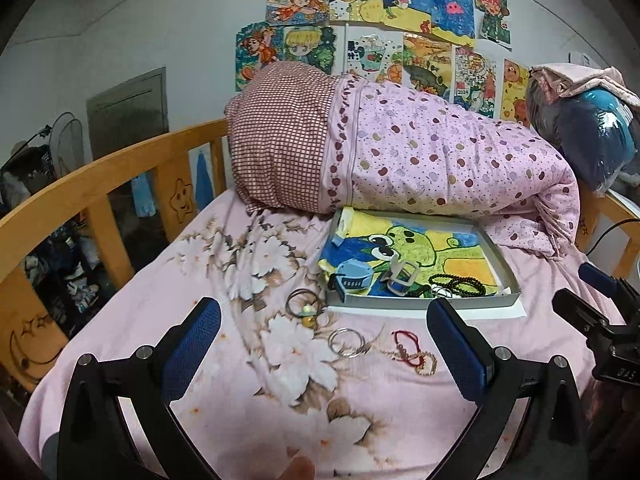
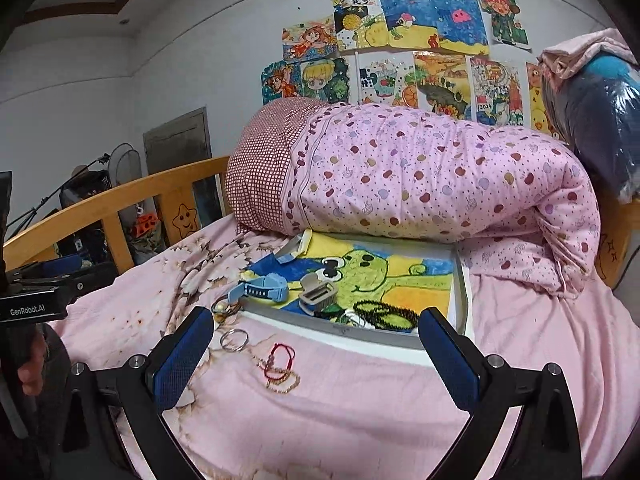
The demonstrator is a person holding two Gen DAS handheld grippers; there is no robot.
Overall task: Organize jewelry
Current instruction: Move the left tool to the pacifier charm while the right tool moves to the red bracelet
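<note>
Both tools, left tool (image 1: 324, 346) and right tool (image 2: 316, 354), gape wide, empty. Watches and black beads lie in the tray (image 1: 420, 303); rings (image 1: 346, 342) and red bracelet (image 1: 406, 350) wait on the bed before it. I'd pinch the bracelet next.

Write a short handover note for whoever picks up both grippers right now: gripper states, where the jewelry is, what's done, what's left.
Left gripper and right gripper: both open, empty, hovering above the bedsheet.
In the tray: blue watch, grey watch, black bead bracelets.
Still loose on the pink bedsheet in front of the tray: ring with beads, silver rings, red cord bracelet with a gold chain beside it.
Done: three kinds of pieces are in the tray. Left: move the loose pieces into it.
</note>
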